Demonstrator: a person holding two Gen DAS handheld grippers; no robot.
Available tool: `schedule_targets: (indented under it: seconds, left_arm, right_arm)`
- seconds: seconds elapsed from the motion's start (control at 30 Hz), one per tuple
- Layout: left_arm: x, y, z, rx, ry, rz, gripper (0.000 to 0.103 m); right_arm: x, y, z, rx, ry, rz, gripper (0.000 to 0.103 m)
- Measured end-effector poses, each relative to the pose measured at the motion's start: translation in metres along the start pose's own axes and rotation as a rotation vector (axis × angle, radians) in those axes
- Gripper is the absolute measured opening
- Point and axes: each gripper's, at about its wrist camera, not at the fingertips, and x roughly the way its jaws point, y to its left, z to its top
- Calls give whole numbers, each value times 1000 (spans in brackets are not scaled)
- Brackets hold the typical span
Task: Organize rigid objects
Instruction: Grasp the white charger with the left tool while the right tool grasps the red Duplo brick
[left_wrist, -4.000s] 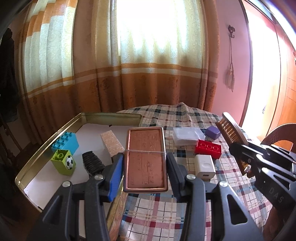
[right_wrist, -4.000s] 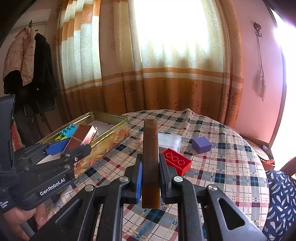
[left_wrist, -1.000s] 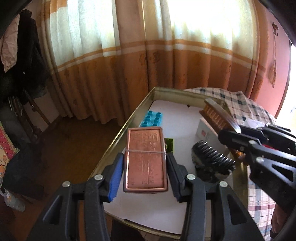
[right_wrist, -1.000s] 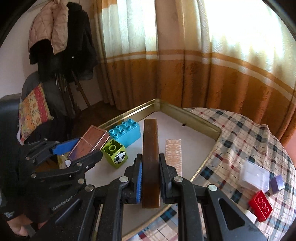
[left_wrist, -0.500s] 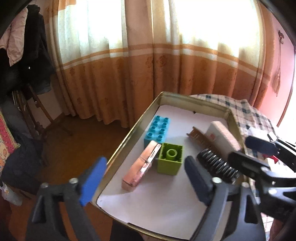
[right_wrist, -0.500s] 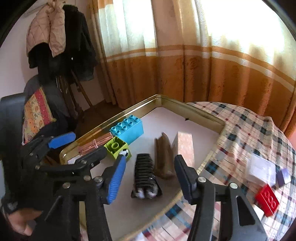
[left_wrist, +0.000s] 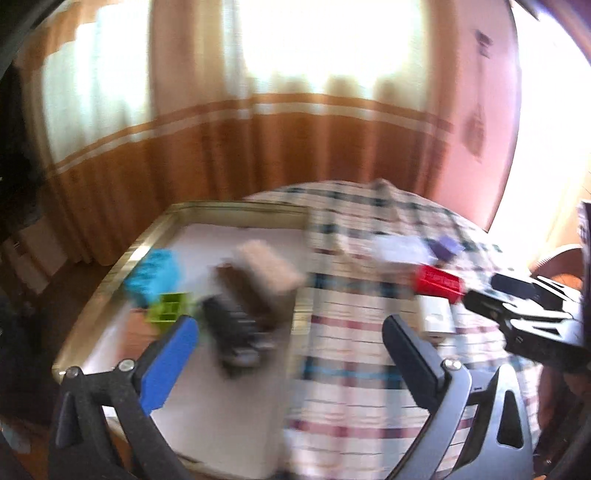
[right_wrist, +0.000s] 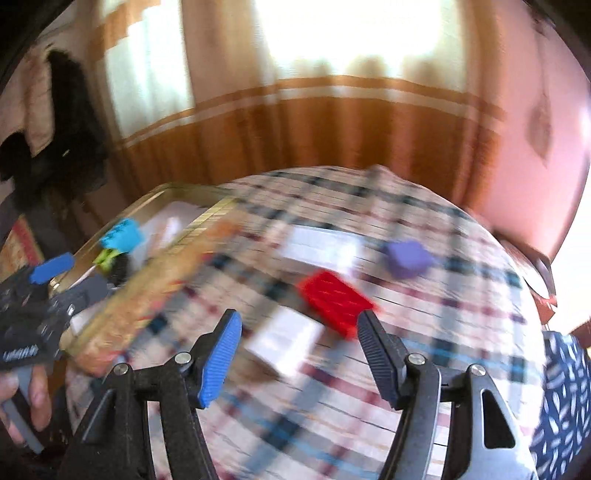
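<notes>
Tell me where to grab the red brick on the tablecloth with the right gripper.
Take the red brick across its two long sides, coming from above with the open right gripper. It lies flat, studs up, apart from the white block.

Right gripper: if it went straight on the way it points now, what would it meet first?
Probably the white block lying on the plaid tablecloth, just ahead between the open fingers of the right gripper. The red brick sits slightly beyond, to its right. Motion blur leaves depth uncertain.
</notes>
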Motion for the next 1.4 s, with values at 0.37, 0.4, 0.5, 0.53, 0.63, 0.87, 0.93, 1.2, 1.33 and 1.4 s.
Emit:
schedule_targets:
  seconds: [0.37,0.4,0.5,0.53,0.63,0.87,0.93,1.2,1.33,1.4]
  left_arm:
    - [45,-89,-4,127,96,-89,102]
    - [48,-95,-5,140,102,-90,102]
    - [62,-106,-6,156,135,-103,102]
    - [66,-109,-6,161,146,-110,101]
    - [78,-115,-4,174,184,-129,87]
    - [89,-108,-2,154,243,-200,37]
    - [89,-96,-1,126,243,-176,37]
    - [91,-74,-1,96,234,-95,37]
    - [92,-70,-1,78,232,-87,37]
    - [93,-67,0,64,233,-85,37]
  right_arm:
    - [3,-55,-7,159,-5,-54,67]
    - [3,-57,-7,166,-6,-54,67]
    - [4,-61,-7,186,-7,-52,68]
    - [5,-62,-7,190,-7,-52,68]
    - [7,-61,-5,189,-6,-48,68]
    - [19,-53,7,157,2,-35,68]
    - [25,-50,10,146,6,-32,68]
    - [55,-23,19,39,77,40,68]
    - [62,-14,22,-15,98,45,68]
    - [67,-13,23,-32,113,46,68]
